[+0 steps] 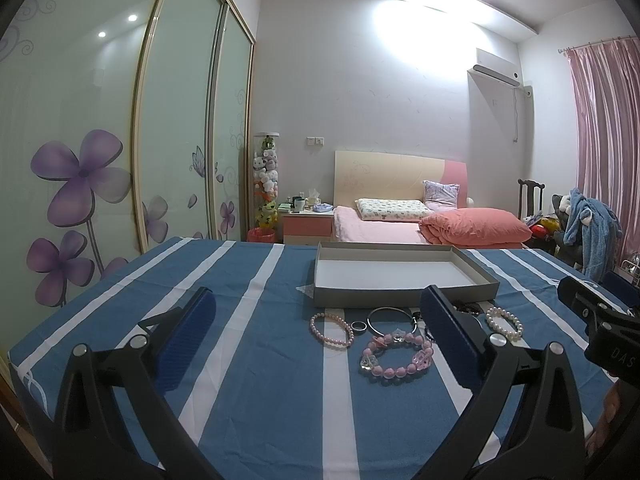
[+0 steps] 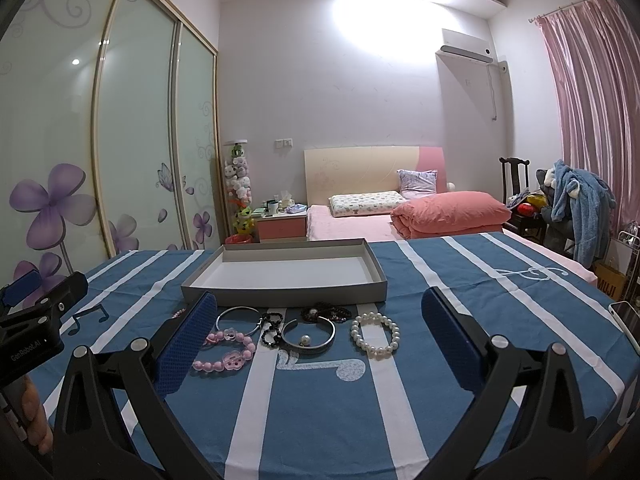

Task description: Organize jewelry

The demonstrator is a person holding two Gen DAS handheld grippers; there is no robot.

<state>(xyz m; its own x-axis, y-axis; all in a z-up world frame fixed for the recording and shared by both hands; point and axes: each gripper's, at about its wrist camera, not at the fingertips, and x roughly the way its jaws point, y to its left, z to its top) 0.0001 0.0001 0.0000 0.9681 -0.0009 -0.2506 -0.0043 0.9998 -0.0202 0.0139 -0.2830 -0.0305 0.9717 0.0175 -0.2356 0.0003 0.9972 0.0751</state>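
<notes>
A table point(image 2: 320, 420) draped in blue-and-white striped cloth is seen, with an empty grey tray point(image 2: 284, 292) lying towards its far side. Just in front of the tray the jewelry is spread in a loose row: a chunky pink bead bracelet point(image 2: 226, 356), a white pearl bracelet point(image 2: 375, 336), a silver cuff point(image 2: 308, 338), a thin bangle point(image 2: 238, 318). Both the left gripper point(image 1: 316, 336) and the right gripper point(image 2: 320, 336) are held above the cloth with jaws wide apart and nothing between them. Sorting appears not yet begun; a first piece would need to be pinched and carried into the tray.

Blue-and-white striped tablecloth point(image 2: 460, 280), grey tray point(image 2: 280, 290), pink bead bracelet point(image 2: 224, 354).
</notes>
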